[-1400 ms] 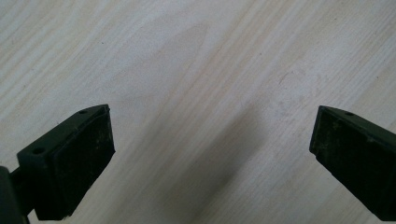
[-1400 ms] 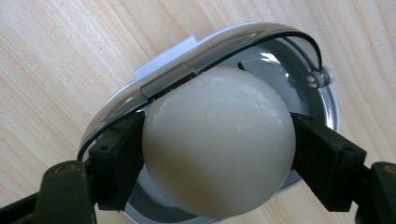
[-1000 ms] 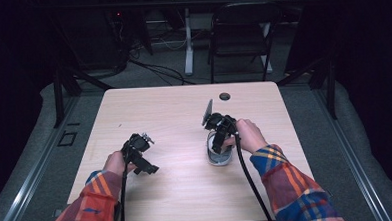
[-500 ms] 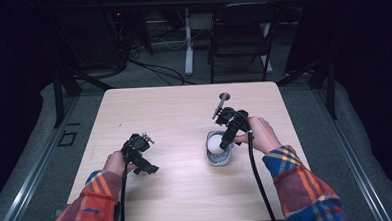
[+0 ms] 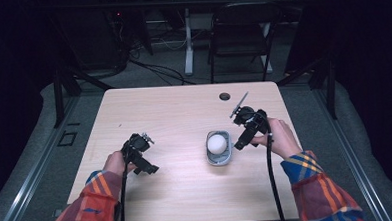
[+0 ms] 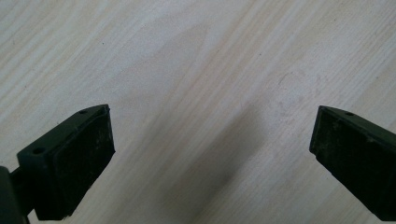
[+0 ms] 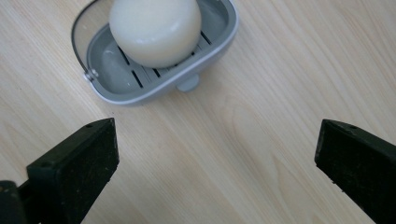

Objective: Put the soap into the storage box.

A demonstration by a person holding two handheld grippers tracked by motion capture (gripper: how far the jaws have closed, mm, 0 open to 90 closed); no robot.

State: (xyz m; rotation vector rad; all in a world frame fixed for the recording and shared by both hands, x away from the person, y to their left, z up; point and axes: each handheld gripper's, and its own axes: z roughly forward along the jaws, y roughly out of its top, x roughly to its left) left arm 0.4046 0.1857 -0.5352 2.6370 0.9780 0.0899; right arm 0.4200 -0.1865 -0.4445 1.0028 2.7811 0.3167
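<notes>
A round white soap point(image 5: 217, 142) lies in a grey oval soap dish point(image 5: 219, 161) on the right half of the wooden table point(image 5: 174, 116). My right gripper point(image 5: 240, 143) hovers just right of the dish, clear of it. Its jaws have just been opening and now stand wide with nothing between them. In the right gripper view the soap point(image 7: 155, 30) and the dish point(image 7: 140, 88) sit beyond the open right gripper point(image 7: 217, 158). My left gripper point(image 5: 149, 167) rests low on the table's left half. In its own view the left gripper point(image 6: 210, 154) is open over bare wood.
A small round hole point(image 5: 225, 96) sits near the table's far edge. Behind the table stand a dark chair point(image 5: 240, 33) and a white desk leg point(image 5: 187, 41), with cables on the floor. Bare wood stretches between the two grippers.
The right gripper was down at the dish; it has lifted and drawn off to the right with its jaws spread, leaving the soap in the dish. The left gripper has stayed put.
</notes>
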